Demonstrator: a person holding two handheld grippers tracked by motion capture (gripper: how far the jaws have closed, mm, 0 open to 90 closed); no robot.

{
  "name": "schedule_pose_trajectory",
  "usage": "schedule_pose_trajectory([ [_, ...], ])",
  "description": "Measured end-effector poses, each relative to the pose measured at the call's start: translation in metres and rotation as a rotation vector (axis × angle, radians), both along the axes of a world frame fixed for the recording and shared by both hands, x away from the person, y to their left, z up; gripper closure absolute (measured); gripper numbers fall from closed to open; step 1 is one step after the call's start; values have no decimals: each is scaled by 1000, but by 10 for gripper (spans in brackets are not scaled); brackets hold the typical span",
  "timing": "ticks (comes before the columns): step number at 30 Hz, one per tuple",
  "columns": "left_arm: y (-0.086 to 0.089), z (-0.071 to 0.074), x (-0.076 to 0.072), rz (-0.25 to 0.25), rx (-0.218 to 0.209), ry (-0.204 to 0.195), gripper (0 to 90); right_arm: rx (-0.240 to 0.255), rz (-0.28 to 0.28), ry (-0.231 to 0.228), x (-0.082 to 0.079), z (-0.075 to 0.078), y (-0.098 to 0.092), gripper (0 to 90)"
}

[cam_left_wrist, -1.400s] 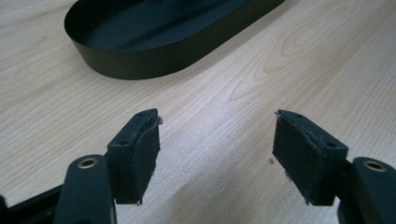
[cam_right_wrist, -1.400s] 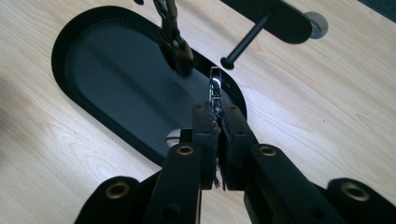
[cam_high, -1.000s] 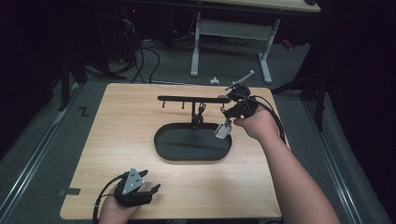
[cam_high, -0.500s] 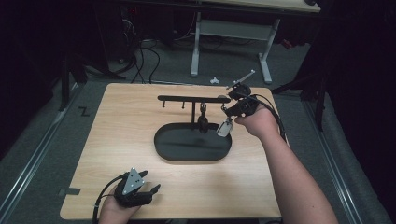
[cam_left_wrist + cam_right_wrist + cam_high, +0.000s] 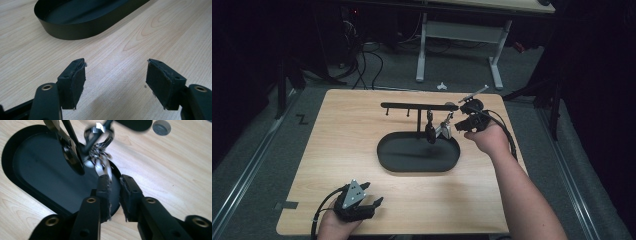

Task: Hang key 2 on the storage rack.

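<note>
Two grippers work this table. At about seven o'clock the left gripper [image 5: 362, 205] rests on the wood with jaws spread wide and nothing between them, parked out of the way, it seems. Toward the centre, a black oval tray [image 5: 387, 161] carries a hook stand [image 5: 412, 105]; a bunch of keys [image 5: 98, 160] hangs there above the tray. At two o'clock the right gripper [image 5: 454, 128] has just been opening: its pads stand slightly apart just below the keys, gripping nothing, likely letting them go. The table [image 5: 342, 130] is pale wood, and the room beyond is dark, with grey carpet and a desk frame.

Grey desk frame [image 5: 459, 37], floor cables [image 5: 362, 60]
</note>
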State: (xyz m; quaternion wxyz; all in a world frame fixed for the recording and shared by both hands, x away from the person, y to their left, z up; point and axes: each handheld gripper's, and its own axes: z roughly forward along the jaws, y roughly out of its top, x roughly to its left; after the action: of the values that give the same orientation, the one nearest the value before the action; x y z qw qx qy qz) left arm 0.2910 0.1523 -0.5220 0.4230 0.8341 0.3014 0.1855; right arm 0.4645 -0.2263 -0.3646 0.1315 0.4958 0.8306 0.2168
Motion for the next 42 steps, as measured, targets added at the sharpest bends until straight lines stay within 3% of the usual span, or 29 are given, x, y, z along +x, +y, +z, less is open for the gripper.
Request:
schedule_pose_trajectory([
  [1, 0, 0, 0, -3, 3, 3, 321, 2, -8, 3, -4, -9, -3, 748],
  [9, -3, 0, -1, -7, 8, 2, 321, 25, -32, 5, -26, -38, -16, 699],
  [11, -4, -1, -1, -9, 8, 5, 321, 18, -27, -17, -33, -46, -20, 695],
  [19, -5, -2, -1, -12, 17, 10, 321, 84, -72, -38, -61, -79, -40, 657],
  [24, -6, -3, -1, -15, 24, 10, 321, 135, -118, -94, -81, -93, -53, 604],
  [28, -7, -4, 0, -18, 26, 14, 321, 180, -155, -174, -106, -106, -63, 582],
  [31, -7, -4, -1, -20, 28, 17, 320, 190, -162, -194, -116, -113, -66, 577],
  [34, -8, -5, -1, -22, 28, 15, 321, 203, -169, -231, -137, -128, -71, 567],
  [39, -8, -5, 1, -24, 32, 16, 320, 180, -157, -266, -159, -140, -74, 535],
  [40, -6, -6, 3, -11, 28, 17, 319, 157, -147, -299, -173, -148, -75, 523],
  [42, -4, -5, 4, -1, 17, 22, 319, 153, -141, -294, -178, -152, -76, 522],
])
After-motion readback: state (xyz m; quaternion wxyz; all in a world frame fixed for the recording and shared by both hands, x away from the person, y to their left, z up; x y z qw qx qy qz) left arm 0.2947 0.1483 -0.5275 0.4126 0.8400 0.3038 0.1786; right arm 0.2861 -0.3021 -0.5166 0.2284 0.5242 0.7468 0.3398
